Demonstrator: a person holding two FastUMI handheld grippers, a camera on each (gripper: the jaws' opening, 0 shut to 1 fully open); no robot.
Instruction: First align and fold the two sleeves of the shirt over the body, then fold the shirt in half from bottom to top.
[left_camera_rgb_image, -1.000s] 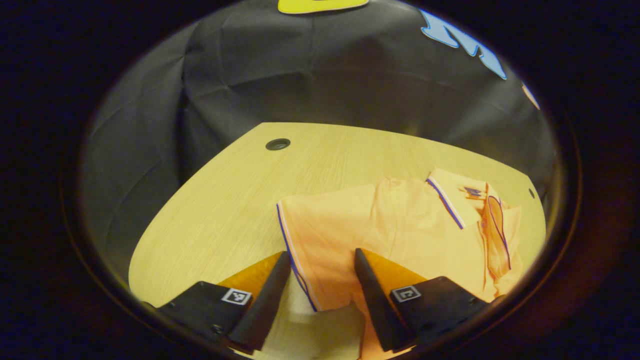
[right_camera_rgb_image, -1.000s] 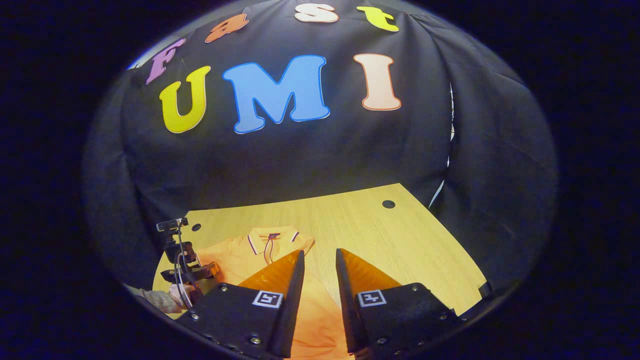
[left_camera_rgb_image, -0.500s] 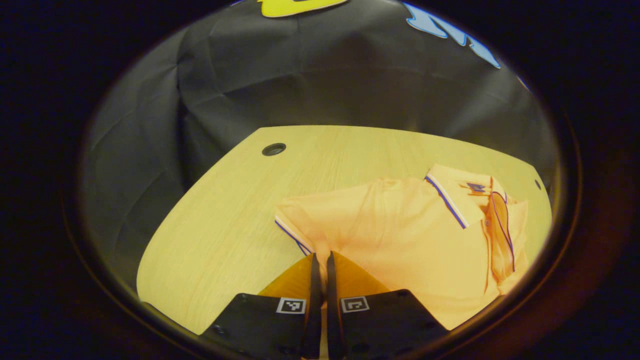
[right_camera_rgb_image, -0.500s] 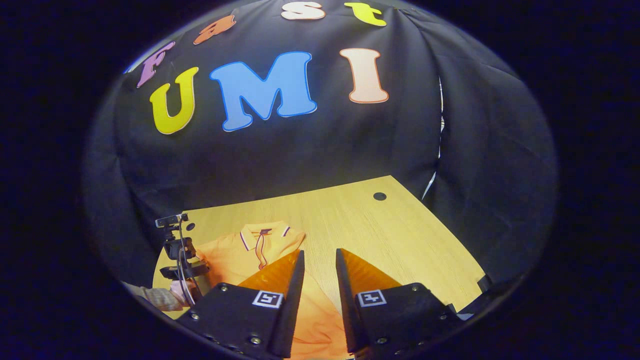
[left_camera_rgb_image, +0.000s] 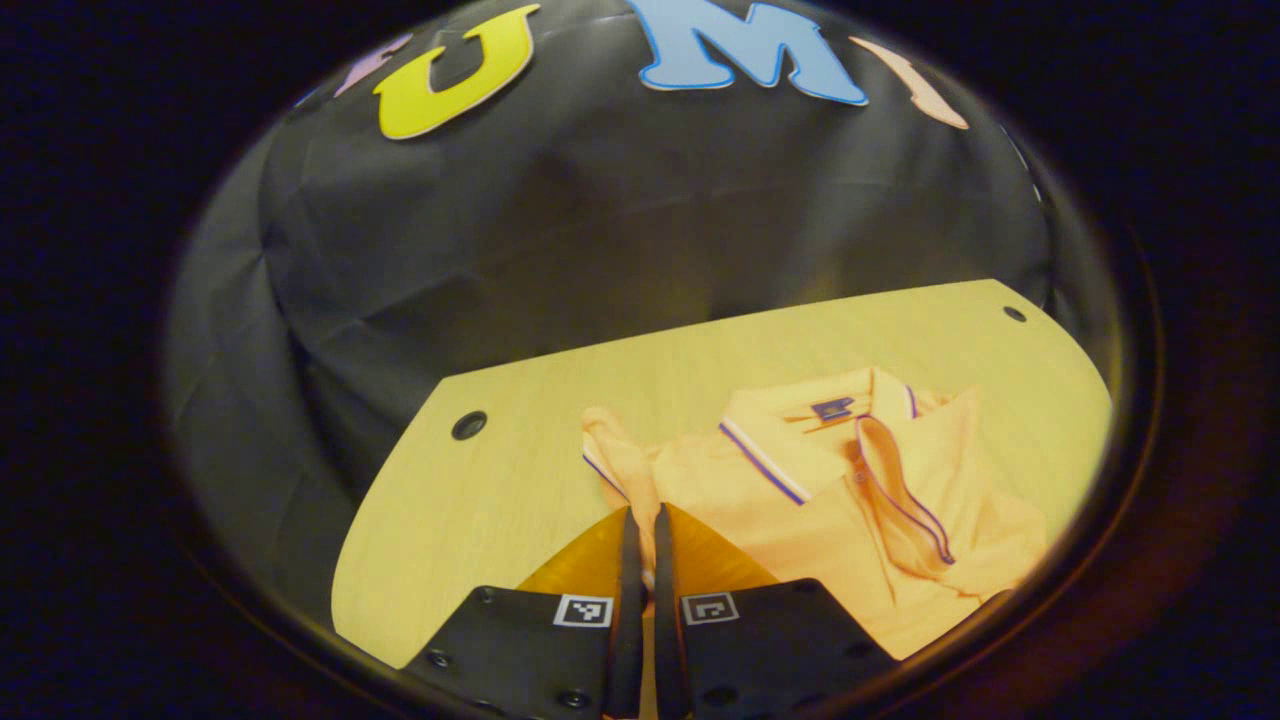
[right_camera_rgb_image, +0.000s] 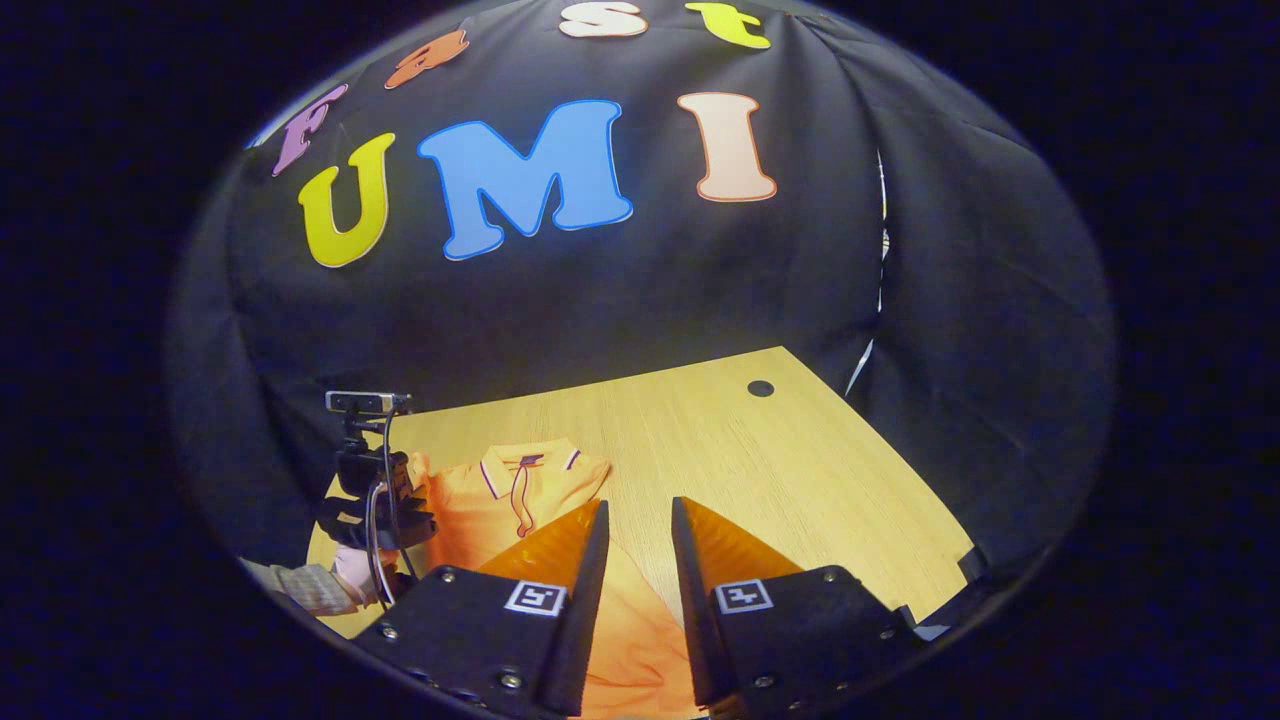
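On the wooden bench (left_camera_rgb_image: 520, 490) lies the orange shirt (left_camera_rgb_image: 850, 510), collar toward the far wall, spread across the bench's left half in the right gripper view. Left gripper (left_camera_rgb_image: 640, 525): jaws pressed together on a fold of sleeve (left_camera_rgb_image: 618, 465) fabric; one second earlier they stood wide apart over the flat sleeve cuff. Since closing, the sleeve has been gathered off the bench and carried toward the collar (left_camera_rgb_image: 800, 440), so that it stands bunched beside the shoulder. Right gripper (right_camera_rgb_image: 638, 530): jaws partly open, holding nothing, hovering over the shirt's near right part, much as before. Judged stage: first sleeve fold in progress; the second sleeve and the bottom-to-top fold remain.
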